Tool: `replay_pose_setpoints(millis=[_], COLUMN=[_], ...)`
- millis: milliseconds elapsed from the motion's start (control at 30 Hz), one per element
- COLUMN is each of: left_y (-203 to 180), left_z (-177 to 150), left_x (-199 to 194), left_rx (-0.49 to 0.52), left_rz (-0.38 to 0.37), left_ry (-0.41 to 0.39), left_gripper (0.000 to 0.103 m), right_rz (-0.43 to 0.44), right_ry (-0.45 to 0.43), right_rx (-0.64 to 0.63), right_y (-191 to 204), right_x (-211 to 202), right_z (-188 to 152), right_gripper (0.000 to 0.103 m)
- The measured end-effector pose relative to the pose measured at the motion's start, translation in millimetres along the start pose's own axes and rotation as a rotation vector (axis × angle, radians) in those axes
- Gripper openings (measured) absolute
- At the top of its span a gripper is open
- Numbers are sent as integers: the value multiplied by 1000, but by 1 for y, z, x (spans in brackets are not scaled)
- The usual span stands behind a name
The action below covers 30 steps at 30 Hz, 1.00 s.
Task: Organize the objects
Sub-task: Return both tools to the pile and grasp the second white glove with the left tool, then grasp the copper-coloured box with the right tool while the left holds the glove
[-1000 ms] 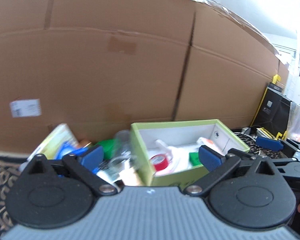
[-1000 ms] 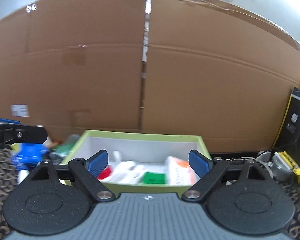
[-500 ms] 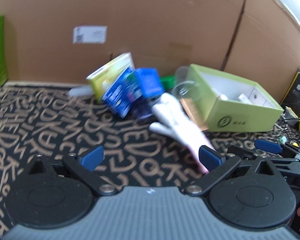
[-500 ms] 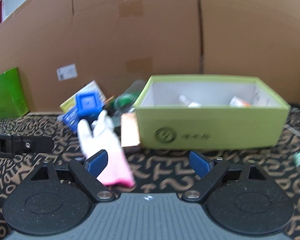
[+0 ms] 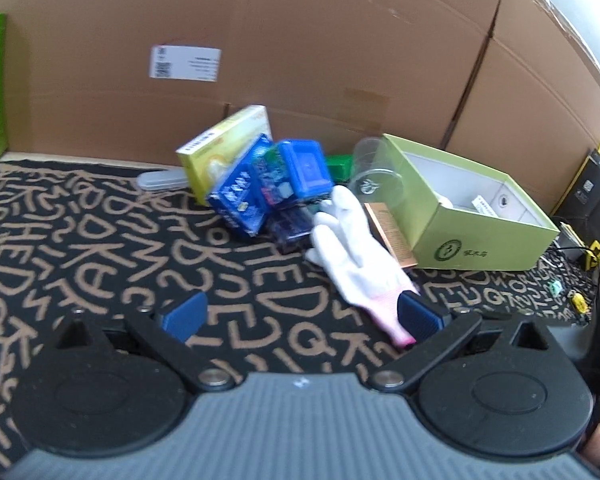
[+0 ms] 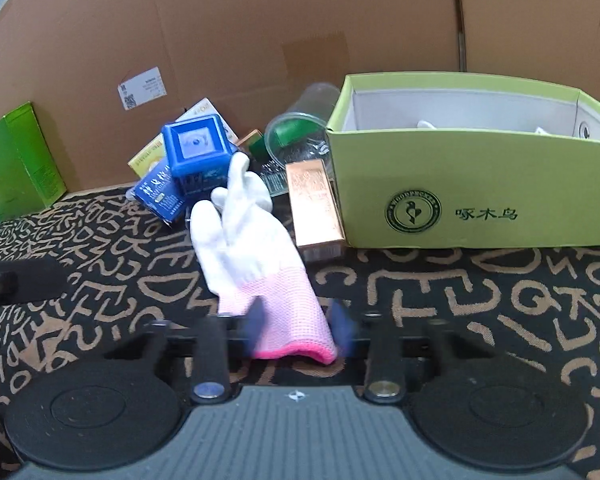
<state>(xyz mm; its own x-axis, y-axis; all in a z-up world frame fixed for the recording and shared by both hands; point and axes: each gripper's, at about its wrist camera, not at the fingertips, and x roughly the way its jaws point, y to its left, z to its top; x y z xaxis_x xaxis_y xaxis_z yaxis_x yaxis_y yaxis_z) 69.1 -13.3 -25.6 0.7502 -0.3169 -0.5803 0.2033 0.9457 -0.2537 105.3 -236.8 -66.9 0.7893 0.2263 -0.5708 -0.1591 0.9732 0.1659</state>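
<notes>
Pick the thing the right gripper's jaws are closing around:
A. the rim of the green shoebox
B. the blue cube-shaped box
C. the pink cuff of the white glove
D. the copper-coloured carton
C. In the right wrist view the right gripper has just been closing its jaws onto the pink cuff of the white glove; the copper-coloured carton, blue cube-shaped box and green shoebox lie beyond, untouched.

The right claw angles down toward the tabletop, its jaws just drawn in and pinching the pink cuff of a white glove. The left claw angles down too, jaws spread wide, nothing between its blue pads
</notes>
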Motion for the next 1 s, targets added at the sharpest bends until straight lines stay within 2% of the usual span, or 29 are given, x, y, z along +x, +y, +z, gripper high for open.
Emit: replay_pose_setpoints(millis=[33,167,233,300,333,367,400,467,533,600,700,767,900,1000], left_y=[-3,-22,-32,-40,-43,-46,-49,-51,-40,-23,-7,4,14,17], left_z=[1,2,-1,-3,-4,-6,-7,-8,-6,-5,-7,-8,-12,-12], left_x=[5,29,45,61,70,78,78,80,77,69,49,38,25,22], left_rx=[3,29,41,60,69,76,109,158,117,70,82,66,64,64], left_rz=[-17,-86,-116,-152,-165,-160,-143,-120,-136,-139,-66,-54,-23,-22], left_ry=[9,66,114,170,200,220,192,191,206,209,182,175,170,169], left_gripper=[103,102,97,83,69,59,53,27,16,14,14,14,14,15], right_rz=[9,62,83,112,123,126,122,111,95,61,-13,-52,-94,-124], right_ry=[4,14,23,32,33,32,33,49,54,52,32,12,-18,-2], right_rx=[-4,-30,-48,-68,-85,-101,-117,-140,-142,-144,-139,-114,-67,-66], right_y=[2,15,22,29,32,34,35,33,27,20,8,3,1,4], right_x=[-3,-18,-25,-31,-35,-37,-40,-45,-52,-57,-57,-50,-17,12], right_z=[-1,-11,-17,-23,-26,-28,-29,-31,-32,-31,-26,-18,2,13], right_gripper=[20,17,17,17,17,17,18,27,37,44,45,45,50,50])
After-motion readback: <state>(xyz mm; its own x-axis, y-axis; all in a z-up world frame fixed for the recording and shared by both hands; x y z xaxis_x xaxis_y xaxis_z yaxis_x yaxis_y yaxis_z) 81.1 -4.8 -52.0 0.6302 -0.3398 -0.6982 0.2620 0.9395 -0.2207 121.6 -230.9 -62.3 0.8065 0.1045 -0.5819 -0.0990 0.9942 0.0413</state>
